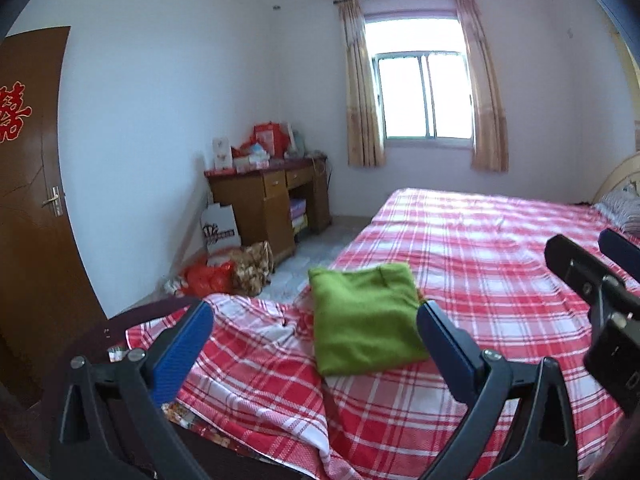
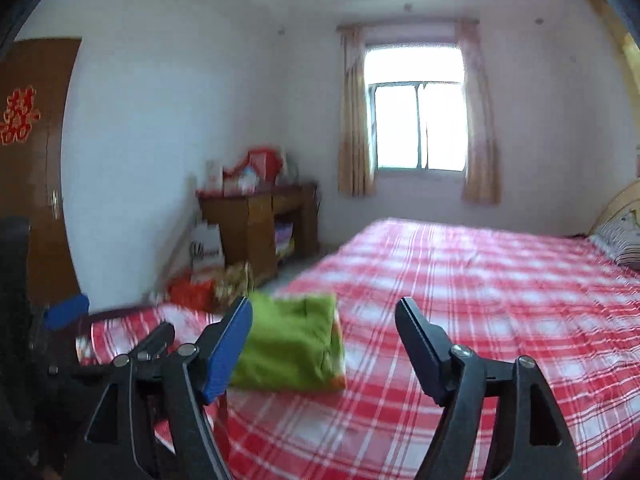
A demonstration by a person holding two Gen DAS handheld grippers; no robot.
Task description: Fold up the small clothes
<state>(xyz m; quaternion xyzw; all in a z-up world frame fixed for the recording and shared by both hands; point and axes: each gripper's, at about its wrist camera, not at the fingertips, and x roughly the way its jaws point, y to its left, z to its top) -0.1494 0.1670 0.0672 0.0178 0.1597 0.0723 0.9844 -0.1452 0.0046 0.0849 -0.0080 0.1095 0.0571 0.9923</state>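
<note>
While daylight comes in through the window [image 1: 424, 96] with its pale curtains [image 1: 362, 92], the bed [image 1: 480, 248] fills most of the room's right side, covered by a red-and-white checked sheet [image 2: 460, 300] that is rumpled at the near left corner. A brown door [image 1: 28, 220] with a red paper cutting [image 1: 12, 114] stands at the far left, and a wooden desk [image 1: 264, 200] sits against the white wall beside the window, piled with red boxes and cards. Bags [image 1: 224, 272] lie on the floor next to it, one white, one red, one patterned.

On the near part of the bed lies the green garment [image 1: 364, 316] — folded into a compact, roughly square bundle, flat on the sheet and close to the left edge. A striped pillow [image 2: 624, 240] rests at the headboard end, well apart from it.

The left tool [image 1: 316, 340] hangs above the bed with its blue-padded fingers [image 1: 188, 348] spread wide, nothing between them; the garment shows in the gap but lies beyond the tips. The right tool [image 2: 324, 340] is likewise spread wide and holds nothing — its left finger overlaps the garment's near edge in the right wrist view, which is blurred, so contact cannot be judged. In the left wrist view the right tool shows at the right edge, above the sheet.
</note>
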